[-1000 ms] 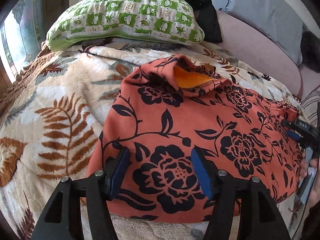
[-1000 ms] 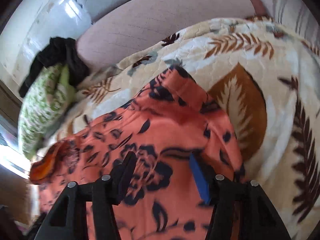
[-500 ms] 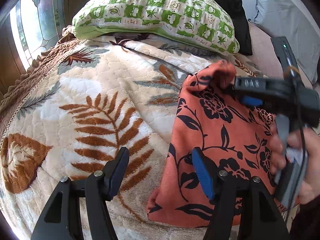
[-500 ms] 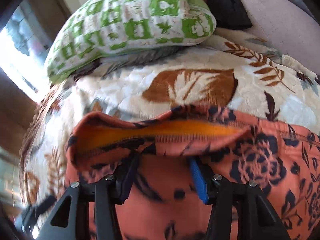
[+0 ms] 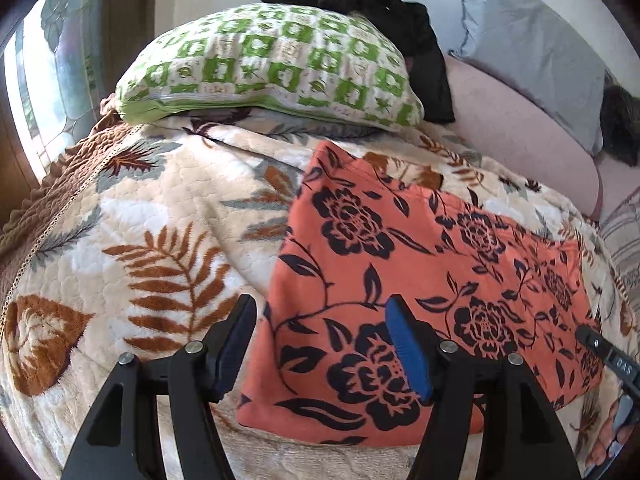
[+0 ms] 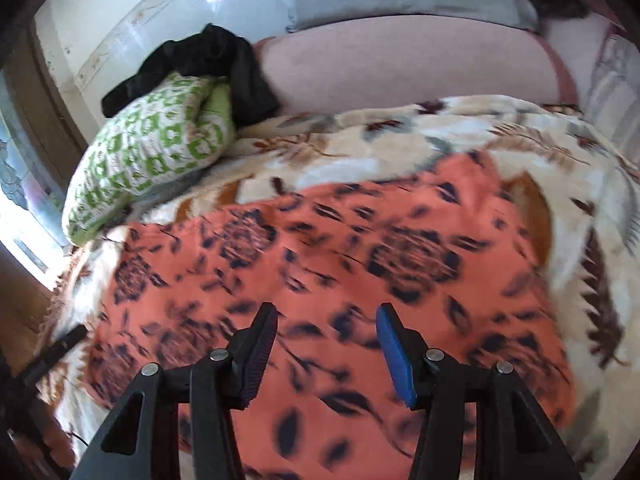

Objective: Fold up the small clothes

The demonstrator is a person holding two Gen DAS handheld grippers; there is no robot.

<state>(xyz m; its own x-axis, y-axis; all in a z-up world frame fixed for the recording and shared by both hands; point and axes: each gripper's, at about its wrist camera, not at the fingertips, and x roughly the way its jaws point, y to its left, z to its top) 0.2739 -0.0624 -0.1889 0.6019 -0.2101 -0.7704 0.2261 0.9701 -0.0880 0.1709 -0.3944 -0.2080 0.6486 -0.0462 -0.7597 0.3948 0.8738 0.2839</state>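
left gripper [image 5: 322,346]: jaws wide, holding nothing, straddling the near left edge of the orange black-flowered cloth garment [image 5: 420,280] | right gripper [image 6: 326,344]: jaws wide, empty, over the garment's middle, view blurred | garment: lies flat on the cream leaf-print quilted blanket [image 5: 120,240] | green-and-white patterned pillow [image 5: 272,64] beyond, apart from garment

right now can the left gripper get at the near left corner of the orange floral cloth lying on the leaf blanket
Probably yes: the left gripper is open, and the orange floral cloth lies flat with its near-left corner between the fingers, nothing covering it.
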